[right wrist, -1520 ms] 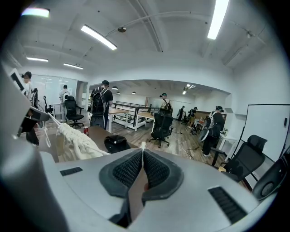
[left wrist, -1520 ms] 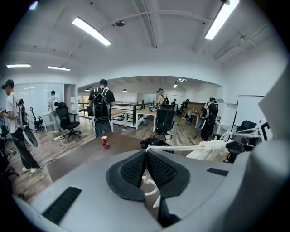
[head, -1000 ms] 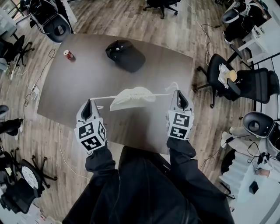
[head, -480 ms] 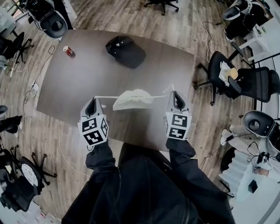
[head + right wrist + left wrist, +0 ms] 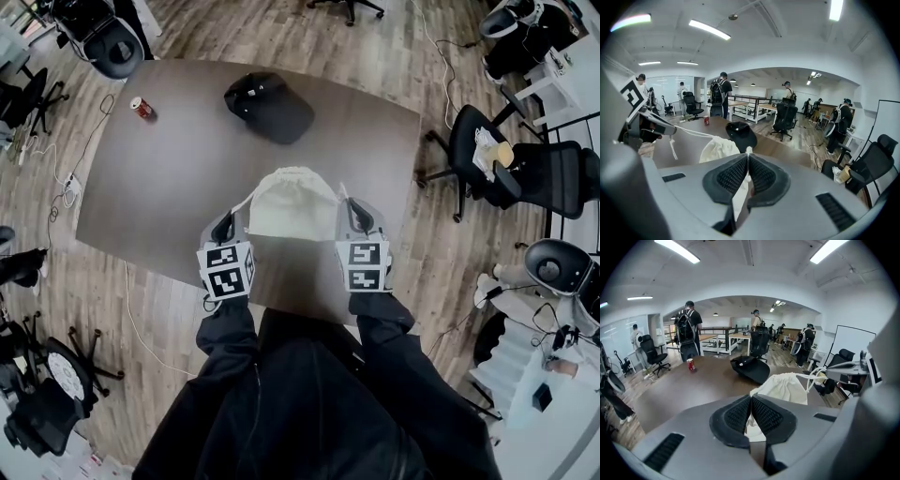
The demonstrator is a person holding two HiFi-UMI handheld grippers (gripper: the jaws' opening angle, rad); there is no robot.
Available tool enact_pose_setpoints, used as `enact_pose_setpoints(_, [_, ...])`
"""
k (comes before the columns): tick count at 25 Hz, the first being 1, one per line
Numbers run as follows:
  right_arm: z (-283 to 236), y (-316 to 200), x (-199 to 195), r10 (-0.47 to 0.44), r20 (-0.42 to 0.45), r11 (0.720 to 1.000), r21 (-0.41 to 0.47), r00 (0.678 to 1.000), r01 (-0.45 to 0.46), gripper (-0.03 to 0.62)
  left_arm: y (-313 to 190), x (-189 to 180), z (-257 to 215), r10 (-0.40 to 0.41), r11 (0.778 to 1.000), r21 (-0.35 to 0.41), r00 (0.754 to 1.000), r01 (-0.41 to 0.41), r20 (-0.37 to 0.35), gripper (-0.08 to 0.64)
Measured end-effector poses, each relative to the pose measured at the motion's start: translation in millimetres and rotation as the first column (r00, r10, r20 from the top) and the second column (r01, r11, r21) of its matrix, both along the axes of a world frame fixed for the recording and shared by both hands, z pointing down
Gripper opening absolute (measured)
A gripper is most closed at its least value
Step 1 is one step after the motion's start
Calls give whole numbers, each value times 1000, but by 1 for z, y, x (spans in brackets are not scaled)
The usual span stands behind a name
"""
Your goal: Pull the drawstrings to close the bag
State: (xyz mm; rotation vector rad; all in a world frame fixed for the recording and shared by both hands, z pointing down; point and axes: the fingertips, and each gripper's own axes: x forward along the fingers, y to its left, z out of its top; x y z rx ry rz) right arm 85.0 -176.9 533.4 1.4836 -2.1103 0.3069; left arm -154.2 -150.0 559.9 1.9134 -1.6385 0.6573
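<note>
Cotton bag [image 5: 292,202] — only gripper views show drawstrings [image 5: 693,132] pinched between jaws.

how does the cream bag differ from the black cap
The cream cloth drawstring bag is pale; the black fabric cap is dark. The bag is between the left gripper and right gripper, whose tongs pinch its white drawstrings; the cap lies farther off, untouched. Both are soft fabric.

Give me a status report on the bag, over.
Left gripper and right gripper both shut on drawstrings. Bag on table between them, neck looks gathered. Cap and can well clear.
</note>
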Motion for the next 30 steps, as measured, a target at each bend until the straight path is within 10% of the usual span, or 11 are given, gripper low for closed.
enact_pose_setpoints(22, [143, 17, -45, -120, 109, 949, -278, 987, 146, 42, 4, 51, 136, 218, 936, -273, 975, -223, -52, 39])
enact_pose_setpoints(30, [149, 31, -46, -104, 161, 931, -331, 981, 153, 234, 12, 59, 127, 246, 936, -237, 965, -261, -92, 225])
